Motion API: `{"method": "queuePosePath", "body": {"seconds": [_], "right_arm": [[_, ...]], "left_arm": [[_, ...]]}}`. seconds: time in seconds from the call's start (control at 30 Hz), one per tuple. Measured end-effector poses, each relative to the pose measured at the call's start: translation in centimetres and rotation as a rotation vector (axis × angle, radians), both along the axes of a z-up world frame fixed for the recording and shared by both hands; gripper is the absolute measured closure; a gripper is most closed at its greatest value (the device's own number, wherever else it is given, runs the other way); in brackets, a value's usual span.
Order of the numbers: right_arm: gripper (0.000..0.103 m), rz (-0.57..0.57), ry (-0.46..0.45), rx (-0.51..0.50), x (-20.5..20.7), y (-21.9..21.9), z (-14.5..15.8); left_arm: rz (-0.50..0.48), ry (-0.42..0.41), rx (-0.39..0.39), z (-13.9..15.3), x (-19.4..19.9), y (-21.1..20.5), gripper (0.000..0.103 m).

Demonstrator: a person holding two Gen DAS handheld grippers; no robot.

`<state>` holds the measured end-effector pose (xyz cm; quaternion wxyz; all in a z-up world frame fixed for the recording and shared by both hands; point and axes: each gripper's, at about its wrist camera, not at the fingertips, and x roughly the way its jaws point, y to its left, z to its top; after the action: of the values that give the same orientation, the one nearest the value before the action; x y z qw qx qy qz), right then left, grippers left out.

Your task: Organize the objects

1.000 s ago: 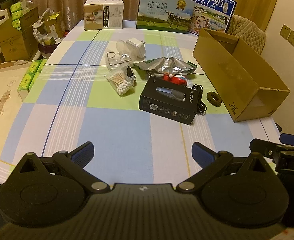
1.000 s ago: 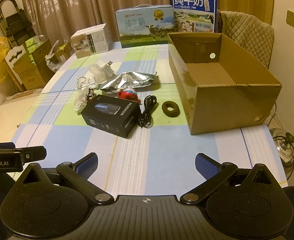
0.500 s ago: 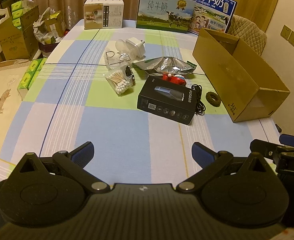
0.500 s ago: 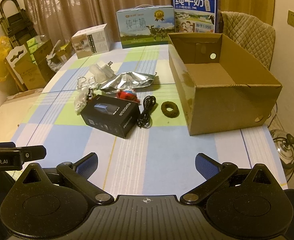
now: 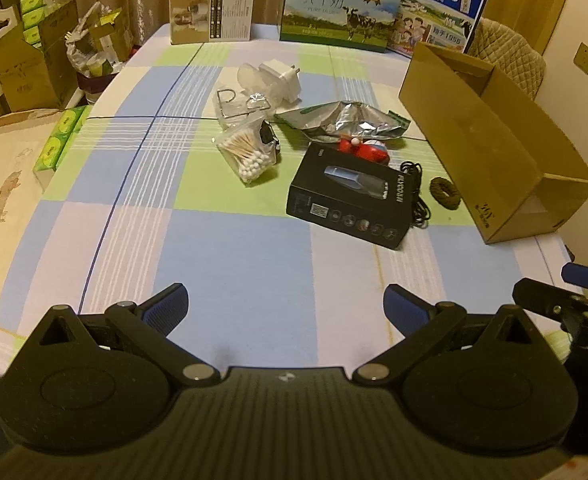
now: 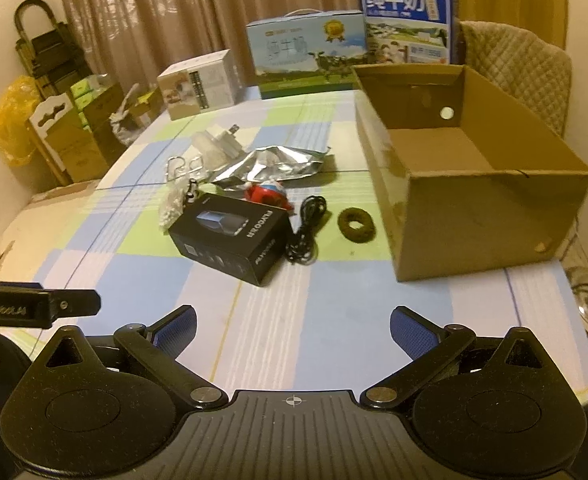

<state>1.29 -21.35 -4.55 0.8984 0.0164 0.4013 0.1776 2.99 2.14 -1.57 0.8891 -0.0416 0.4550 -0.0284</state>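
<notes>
Loose items lie mid-table: a black product box (image 5: 354, 200) (image 6: 236, 236), a bag of cotton swabs (image 5: 248, 152), a silver foil pouch (image 5: 346, 122) (image 6: 274, 162), a red toy (image 5: 368, 150) (image 6: 268, 194), a black cable (image 5: 416, 196) (image 6: 306, 228), a dark ring (image 5: 444, 192) (image 6: 356, 224) and a white plug adapter (image 5: 280, 80) (image 6: 220, 140). An open cardboard box (image 5: 490, 136) (image 6: 490, 200) stands at the right. My left gripper (image 5: 286, 308) and right gripper (image 6: 292, 326) both hang open over the near table edge, holding nothing.
Two milk cartons (image 5: 340, 4) (image 6: 306, 56) and a small white box (image 5: 210, 12) line the table's far edge. A padded chair (image 6: 514, 64) stands behind the cardboard box. Cardboard boxes and green packs (image 5: 34, 52) crowd the floor at the left.
Both grippers have drifted slightly toward the table; the right view has come closer to the items. Nothing on the table has moved.
</notes>
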Motion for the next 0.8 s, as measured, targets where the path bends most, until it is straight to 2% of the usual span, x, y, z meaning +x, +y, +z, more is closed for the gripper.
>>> {"method": "queuePosePath", "body": {"seconds": [0.1, 0.17, 0.2, 0.23, 0.33, 0.43, 0.63, 0.8], "right_arm": [[0.003, 0.023, -0.002, -0.013, 1.1, 0.5, -0.7], [0.015, 0.04, 0.007, -0.019, 2.1, 0.7, -1.4], [0.028, 0.047, 0.022, -0.02, 2.8, 0.9, -1.8], [0.035, 0.05, 0.038, -0.017, 3.5, 1.0, -2.2], [0.042, 0.063, 0.048, -0.032, 5.3, 1.7, -3.4], [0.045, 0.087, 0.043, -0.049, 7.2, 2.5, -4.3], [0.046, 0.127, -0.014, -0.111, 12.2, 4.1, -5.1], [0.046, 0.212, -0.023, -0.087, 15.0, 5.4, -5.7]], "left_arm": [[-0.023, 0.004, 0.0, -0.7, 1.6, 0.3, 0.001], [-0.04, 0.009, 0.005, -1.3, 2.8, 0.4, 0.001], [-0.048, 0.011, 0.01, -1.5, 3.4, 0.4, 0.001], [-0.057, 0.013, 0.014, -1.8, 4.0, 0.5, 0.001], [-0.07, 0.021, 0.016, -2.5, 5.8, 0.8, 0.001], [-0.071, 0.031, 0.013, -3.2, 7.3, 1.2, 0.001], [-0.055, 0.051, 0.017, -4.7, 9.2, 2.0, 0.001], [-0.055, 0.066, 0.022, -5.8, 10.5, 1.9, 0.001]]}}
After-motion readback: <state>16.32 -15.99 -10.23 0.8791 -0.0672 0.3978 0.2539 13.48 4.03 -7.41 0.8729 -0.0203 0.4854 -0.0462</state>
